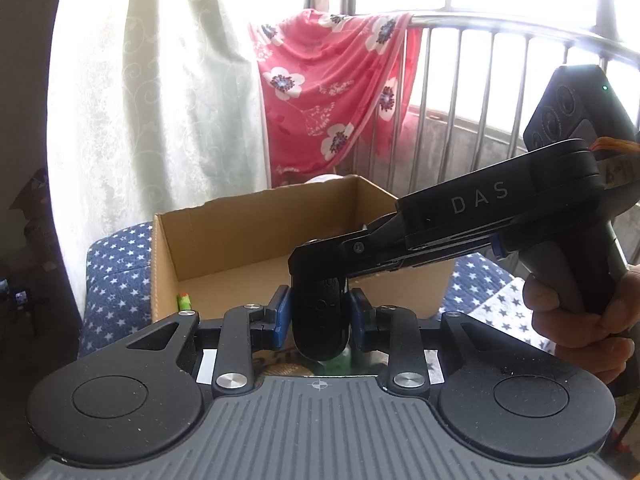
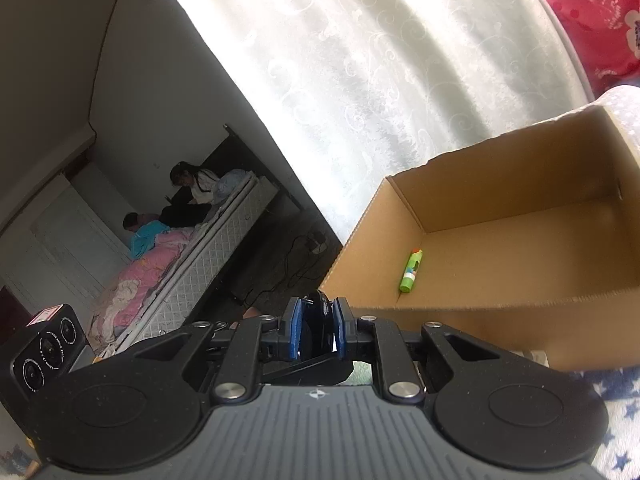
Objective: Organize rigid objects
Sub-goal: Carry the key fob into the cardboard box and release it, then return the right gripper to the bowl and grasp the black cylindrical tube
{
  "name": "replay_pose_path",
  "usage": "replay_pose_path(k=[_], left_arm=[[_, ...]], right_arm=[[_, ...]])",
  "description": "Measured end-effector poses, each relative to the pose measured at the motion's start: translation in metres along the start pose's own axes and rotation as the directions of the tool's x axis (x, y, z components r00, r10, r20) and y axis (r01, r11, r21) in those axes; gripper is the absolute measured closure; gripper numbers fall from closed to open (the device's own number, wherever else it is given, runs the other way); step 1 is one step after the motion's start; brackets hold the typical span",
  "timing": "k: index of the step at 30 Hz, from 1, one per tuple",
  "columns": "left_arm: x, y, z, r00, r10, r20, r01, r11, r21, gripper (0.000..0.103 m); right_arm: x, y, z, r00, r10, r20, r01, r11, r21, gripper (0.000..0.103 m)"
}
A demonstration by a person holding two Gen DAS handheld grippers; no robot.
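Sitting open on the star-print blanket [image 1: 116, 264], the cardboard box [image 1: 248, 240] holds only a green glue stick [image 2: 411, 271] against its near-left wall. Just short of the box, both grippers pinch one black remote-like device [image 1: 318, 320], probably stiff, light and smooth, so best held across its flat sides. The left gripper [image 1: 318, 312] points level from below and clamps its sides; the right gripper [image 2: 316, 330], angled in from the right, grips its top end.
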State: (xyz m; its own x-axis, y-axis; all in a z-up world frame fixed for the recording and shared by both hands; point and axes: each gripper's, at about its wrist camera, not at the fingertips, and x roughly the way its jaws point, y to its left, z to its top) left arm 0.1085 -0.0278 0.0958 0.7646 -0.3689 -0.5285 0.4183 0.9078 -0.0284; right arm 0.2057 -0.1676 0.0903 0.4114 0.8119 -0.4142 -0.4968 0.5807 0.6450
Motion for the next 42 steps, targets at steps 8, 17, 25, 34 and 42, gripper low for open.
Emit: replay_pose_path(k=[8, 17, 25, 34, 42], left_arm=[[0.092, 0.062, 0.04, 0.976, 0.036, -0.216, -0.053, 0.996, -0.076, 0.074], [0.149, 0.104, 0.046, 0.931, 0.08, -0.356, -0.134, 0.982, -0.13, 0.072], [0.138, 0.112, 0.053, 0.945, 0.092, -0.313, -0.147, 0.977, -0.156, 0.066], [0.073, 0.095, 0.051, 0.978, 0.092, -0.188, -0.12, 0.982, -0.144, 0.059], [0.005, 0.054, 0.013, 0.996, 0.06, -0.07, -0.066, 0.994, -0.09, 0.053]], right_arm=[[0.093, -0.049, 0.073, 0.973, -0.078, -0.219, 0.11, 0.984, 0.141, 0.086], [0.165, -0.098, 0.093, 0.929, -0.165, -0.331, 0.232, 0.957, 0.176, 0.086], [0.174, -0.107, 0.101, 0.942, -0.132, -0.309, 0.205, 0.954, 0.22, 0.083], [0.096, -0.086, 0.088, 0.974, -0.073, -0.214, 0.124, 0.964, 0.233, 0.082], [-0.027, -0.064, 0.029, 1.0, 0.007, -0.029, -0.001, 0.979, 0.202, 0.074]])
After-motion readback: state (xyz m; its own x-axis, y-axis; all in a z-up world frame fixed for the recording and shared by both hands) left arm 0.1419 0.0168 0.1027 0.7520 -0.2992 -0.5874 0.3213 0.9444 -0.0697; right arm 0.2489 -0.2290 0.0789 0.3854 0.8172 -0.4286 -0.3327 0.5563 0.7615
